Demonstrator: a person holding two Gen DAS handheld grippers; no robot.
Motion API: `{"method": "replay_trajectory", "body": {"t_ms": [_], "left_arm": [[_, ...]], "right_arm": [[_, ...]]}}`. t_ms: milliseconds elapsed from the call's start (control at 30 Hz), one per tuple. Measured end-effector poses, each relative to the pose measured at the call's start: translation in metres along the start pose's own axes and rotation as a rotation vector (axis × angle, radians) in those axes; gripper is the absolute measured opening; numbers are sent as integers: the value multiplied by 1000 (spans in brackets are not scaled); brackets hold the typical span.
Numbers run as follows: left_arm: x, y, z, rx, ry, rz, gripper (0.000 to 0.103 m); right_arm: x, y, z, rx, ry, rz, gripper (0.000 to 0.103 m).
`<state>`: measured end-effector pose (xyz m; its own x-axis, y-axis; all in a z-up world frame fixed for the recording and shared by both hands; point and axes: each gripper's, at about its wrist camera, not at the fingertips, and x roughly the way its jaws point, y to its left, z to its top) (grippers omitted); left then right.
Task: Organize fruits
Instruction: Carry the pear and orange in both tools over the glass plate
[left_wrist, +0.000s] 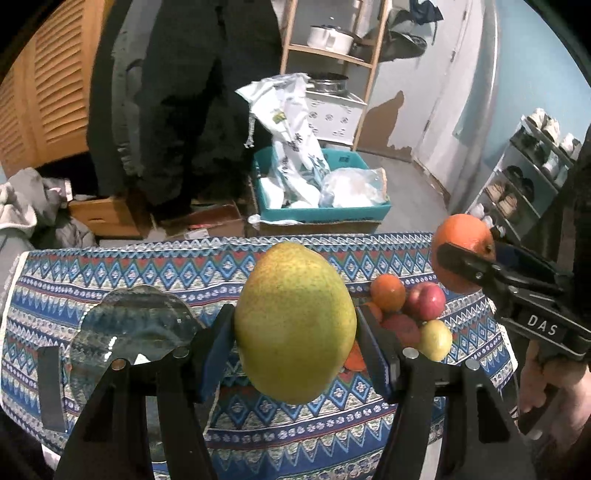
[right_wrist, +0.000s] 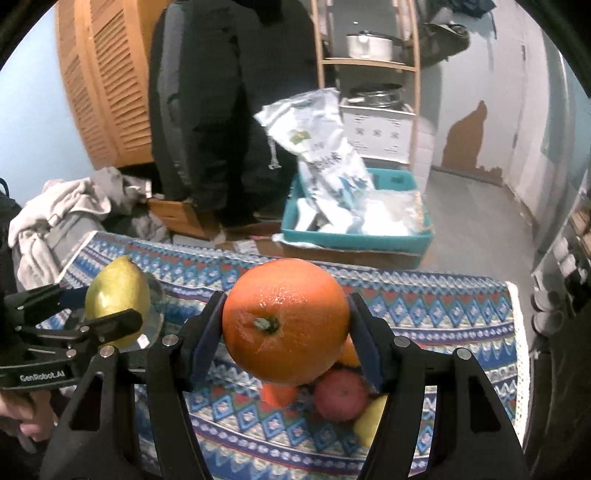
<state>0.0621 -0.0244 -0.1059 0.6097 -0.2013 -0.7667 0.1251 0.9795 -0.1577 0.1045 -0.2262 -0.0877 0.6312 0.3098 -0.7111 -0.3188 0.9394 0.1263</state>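
Left wrist view: the left gripper (left_wrist: 295, 332) is holding a large yellow-green pear (left_wrist: 295, 323) in the air above a desk (left_wrist: 110, 266) draped in a patterned cloth, its two fingers (left_wrist: 218, 350) clamped on the fruit's widest part, one on each side. The pear is looking heavy and firm, with a smooth skin that could be slipping under a loose grip and bruising under a hard one; the broad middle, where it is being held, seems the safest place to take it. On the near left of the desk a clear glass plate (left_wrist: 125, 328) is lying with nothing on it. To the right a small pile of fruit (left_wrist: 410, 314) is resting on the cloth: oranges, red apples and a yellow one, touching each other. At far right the right gripper (left_wrist: 458, 258) is carrying an orange (left_wrist: 461, 236). On the floor beyond the desk a teal bin (left_wrist: 325, 212) is holding white bags.

Right wrist view: the right gripper (right_wrist: 286, 332) is gripping the orange (right_wrist: 286, 325) clear of the desk (right_wrist: 443, 306), fingers (right_wrist: 207, 332) pressed on its two sides, stem end facing the camera. The orange is looking round, firm and fairly light, its dimpled peel giving good purchase. Below it the pile of fruit (right_wrist: 341, 395) is sitting on the cloth. At left the left gripper (right_wrist: 110, 314) is holding the pear (right_wrist: 118, 295) over the glass plate (right_wrist: 157, 314).
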Motion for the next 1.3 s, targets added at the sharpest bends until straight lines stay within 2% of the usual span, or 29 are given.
{"method": "replay_trajectory", "body": {"t_ms": [433,1000,1300], "left_arm": [[-19,58,-7,-80,-28,49,66],[-31,142,-30,-205,-23,121,66],[-10,183,-54,-256,46,166,66]], "right_arm": [[36,68,18,-72,34,107,65],[89,153,27,-148,108,211,65],[123,191,21,-184,183,263,65]]}}
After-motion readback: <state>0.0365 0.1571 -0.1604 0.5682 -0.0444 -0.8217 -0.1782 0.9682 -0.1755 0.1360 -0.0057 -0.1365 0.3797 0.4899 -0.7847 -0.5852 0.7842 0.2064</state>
